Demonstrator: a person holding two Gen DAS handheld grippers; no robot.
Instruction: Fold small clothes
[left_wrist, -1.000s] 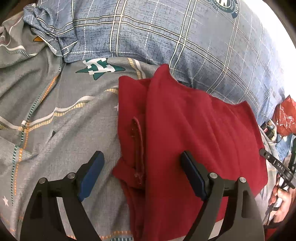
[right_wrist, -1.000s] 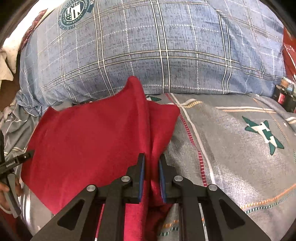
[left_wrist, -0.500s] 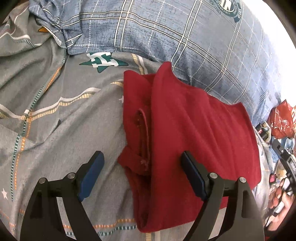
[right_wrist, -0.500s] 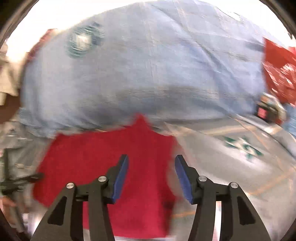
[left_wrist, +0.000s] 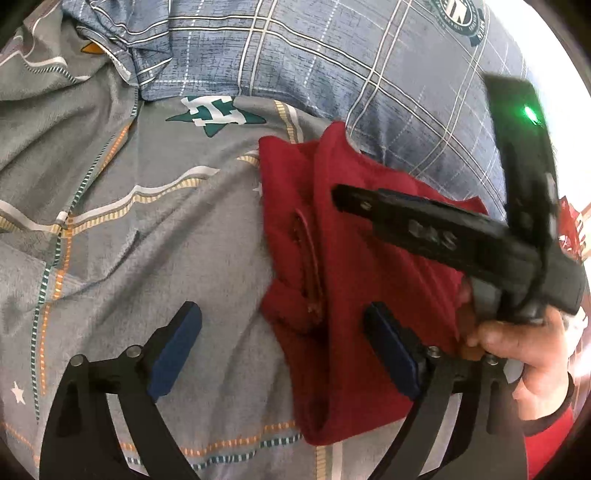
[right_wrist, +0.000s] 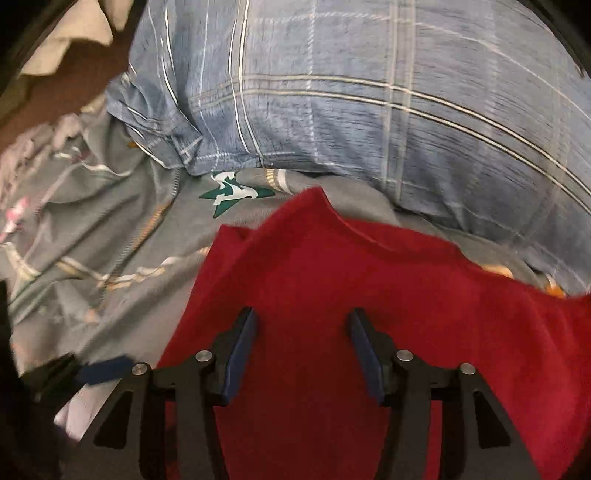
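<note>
Since the earlier frame the right tool has let go of the red fold, its jaws having just been opening, and swung across the garment; the left tool's jaws have just been opening further.

Left wrist view: the left tool (left_wrist: 284, 350) stands wide and empty, its right pad over the red garment (left_wrist: 354, 295), which lies at 1 o'clock on the bed sheet (left_wrist: 147, 236), long axis from 12 to 6. The right tool (left_wrist: 436, 229) crosses at 3 o'clock, held by a hand (left_wrist: 517, 343).

Right wrist view: the right tool (right_wrist: 301, 350) hovers half open and empty, with the garment directly beneath it. The plaid pillow (right_wrist: 369, 110) borders it at 12 o'clock.
</note>
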